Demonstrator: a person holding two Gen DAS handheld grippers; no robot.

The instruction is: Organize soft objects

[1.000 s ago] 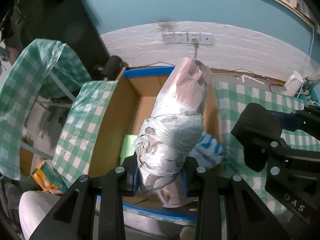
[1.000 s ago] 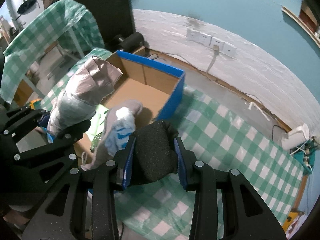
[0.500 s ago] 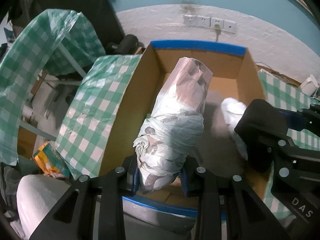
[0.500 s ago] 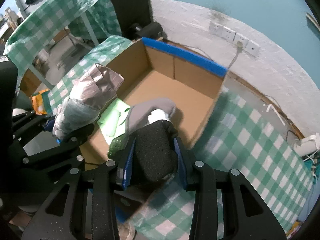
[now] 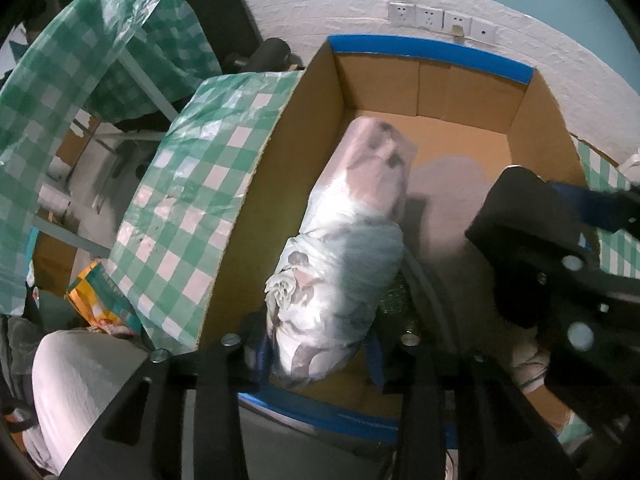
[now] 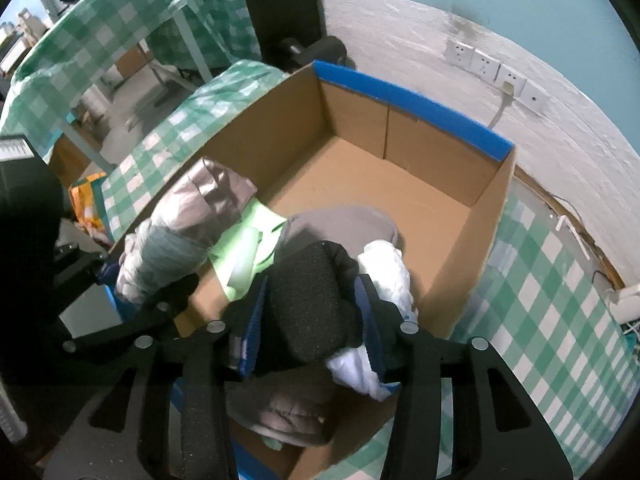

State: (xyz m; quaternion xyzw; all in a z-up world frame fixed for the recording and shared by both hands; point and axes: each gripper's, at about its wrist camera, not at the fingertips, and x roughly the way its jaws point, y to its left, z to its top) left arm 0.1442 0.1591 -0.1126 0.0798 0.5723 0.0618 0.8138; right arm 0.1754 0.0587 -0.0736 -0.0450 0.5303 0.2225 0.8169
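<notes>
The left hand-held gripper [image 5: 316, 356] is opening its jaws around a plastic-wrapped fabric roll [image 5: 344, 256], which is lying low over the cardboard box [image 5: 432, 50]. The right hand-held gripper [image 6: 312, 320] is opening too, with a black rolled cloth [image 6: 312, 300] between its pads. Both bundles are looking light, squashy and slippery-skinned; gripping mid-roll is probably suiting them best. At twelve o'clock white sockets [image 5: 436, 20] are sitting on the wall; green checked table [image 6: 560, 320] covering is spreading at three o'clock.

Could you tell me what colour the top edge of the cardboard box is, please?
Blue. The cardboard box has a blue top edge, clearest in the right wrist view.
</notes>
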